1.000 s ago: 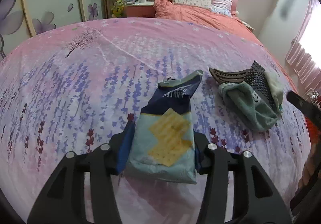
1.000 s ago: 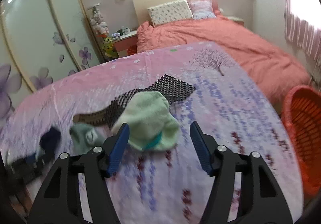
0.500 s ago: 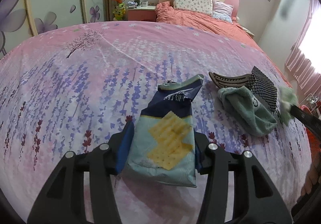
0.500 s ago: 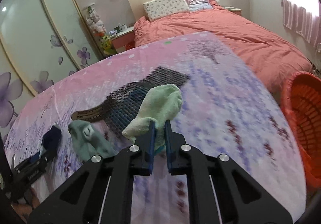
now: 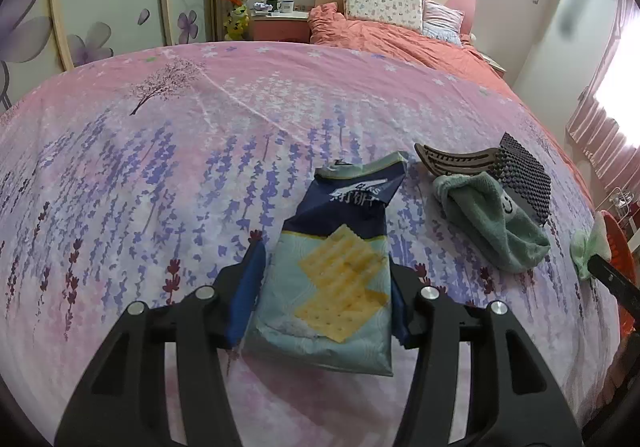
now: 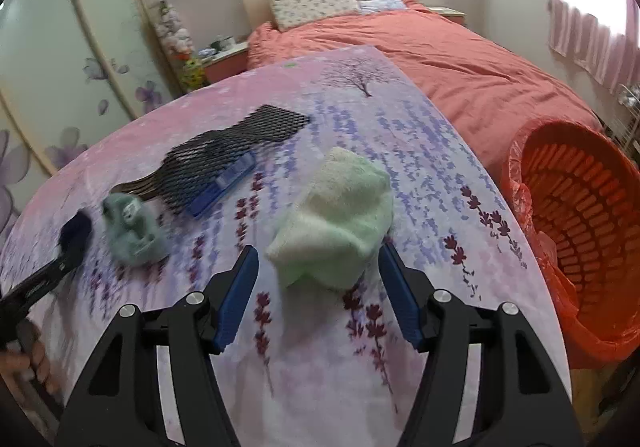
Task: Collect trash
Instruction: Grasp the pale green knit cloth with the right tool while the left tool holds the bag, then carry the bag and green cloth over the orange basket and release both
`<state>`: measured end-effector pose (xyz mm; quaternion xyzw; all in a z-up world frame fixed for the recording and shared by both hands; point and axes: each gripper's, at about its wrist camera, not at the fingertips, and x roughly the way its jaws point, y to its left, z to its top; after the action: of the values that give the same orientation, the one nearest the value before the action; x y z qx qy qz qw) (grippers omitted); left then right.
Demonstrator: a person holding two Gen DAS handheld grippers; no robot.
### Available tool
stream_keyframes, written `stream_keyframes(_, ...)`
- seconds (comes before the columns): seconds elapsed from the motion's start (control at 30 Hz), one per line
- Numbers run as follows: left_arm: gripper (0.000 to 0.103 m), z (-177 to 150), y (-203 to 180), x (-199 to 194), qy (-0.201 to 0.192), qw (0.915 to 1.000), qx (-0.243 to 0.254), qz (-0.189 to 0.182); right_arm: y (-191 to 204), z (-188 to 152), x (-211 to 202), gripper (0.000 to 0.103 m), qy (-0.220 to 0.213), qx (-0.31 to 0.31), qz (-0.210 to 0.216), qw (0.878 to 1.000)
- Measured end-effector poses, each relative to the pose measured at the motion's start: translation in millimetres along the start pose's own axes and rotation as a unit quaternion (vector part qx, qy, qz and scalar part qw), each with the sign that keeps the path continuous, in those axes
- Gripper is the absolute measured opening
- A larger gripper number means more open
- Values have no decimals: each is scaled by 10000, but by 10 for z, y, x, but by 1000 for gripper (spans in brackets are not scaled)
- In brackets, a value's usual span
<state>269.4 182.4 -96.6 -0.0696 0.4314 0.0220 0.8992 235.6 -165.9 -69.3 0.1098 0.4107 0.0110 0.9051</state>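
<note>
The left gripper (image 5: 326,287) straddles a cracker packet (image 5: 334,275) lying flat on the pink lavender-print bedspread (image 5: 160,167). Its jaws have just been opening; the right pad sits at the packet's edge while the left blue pad (image 5: 246,295) stands slightly clear, so no firm pinch is evident. The packet's torn navy top points away from the gripper.

To the right of the packet, and apart from it, lies a dark green sock (image 5: 490,223). Behind it rests a brown comb-like piece (image 5: 452,163) and a black mesh sheet (image 5: 524,175), the mesh touching the sock's far side.

The right gripper (image 6: 318,287) has just sprung apart after a brief closure. A pale green sock (image 6: 338,223) lies between the spread jaws: it touches the right pad and clears the left, so it is not gripped. It rests on the bedspread near the bed's right edge.

An orange slatted basket (image 6: 580,223) with a red liner stands off the bed, immediately right of that edge. In the right wrist view the mesh sheet covers a blue flat item (image 6: 224,183), identity unclear. Nothing lies between the pale sock and the basket. A second bed with a coral duvet (image 6: 460,59) stands beyond.
</note>
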Motion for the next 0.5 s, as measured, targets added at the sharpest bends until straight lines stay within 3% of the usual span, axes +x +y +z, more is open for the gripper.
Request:
stream_keyframes(0.13,54,-3,-8,0,5,10000,17,24,-19,83,83,61,-39,182,-200,9996)
stream_keyframes(0.27,54,-1,-9,2,5,10000,16,26,6,105,160,47,60,116,-309,9994)
stream_keyframes(0.43,55,1,-20,5,5,10000,14,13,18,72,149,46,86,49,-411,9991)
stream_keyframes(0.5,62,-1,-11,2,1,9999,0,-140,32,64,140,47,95,20,-450,9989)
